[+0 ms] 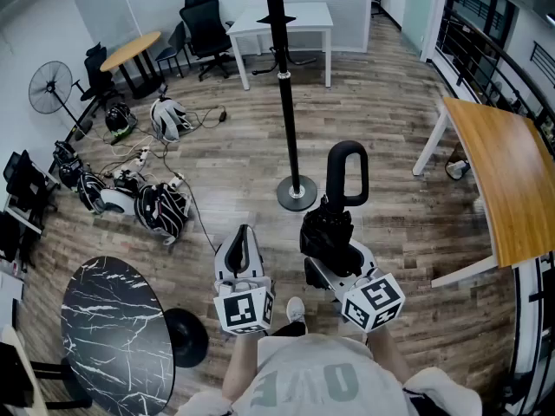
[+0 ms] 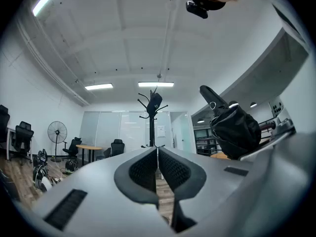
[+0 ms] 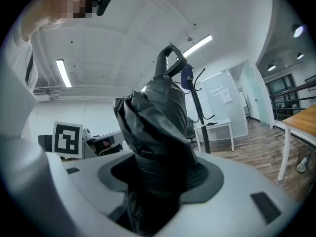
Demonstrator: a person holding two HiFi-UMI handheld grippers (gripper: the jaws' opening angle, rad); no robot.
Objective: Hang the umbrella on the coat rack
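Observation:
A folded black umbrella [image 1: 334, 224] with a looped handle [image 1: 347, 172] stands up from my right gripper [image 1: 328, 248], whose jaws are shut on its bundled canopy [image 3: 155, 132]. The handle [image 3: 169, 60] points forward and up. The black coat rack [image 1: 286, 94] rises from its round base [image 1: 297, 193] a short way ahead, slightly left of the umbrella. Its hooks [image 2: 153, 102] show in the left gripper view, with something dark hanging at the top. My left gripper [image 1: 241, 248] is beside the right one, jaws shut with nothing between them [image 2: 157, 169].
A round black marble table [image 1: 113, 328] is at the lower left. A wooden desk [image 1: 503, 180] runs along the right. Bags and cables [image 1: 139, 198] lie on the floor at the left, near a fan [image 1: 50, 89]. A white table [image 1: 286, 24] and chairs stand behind the rack.

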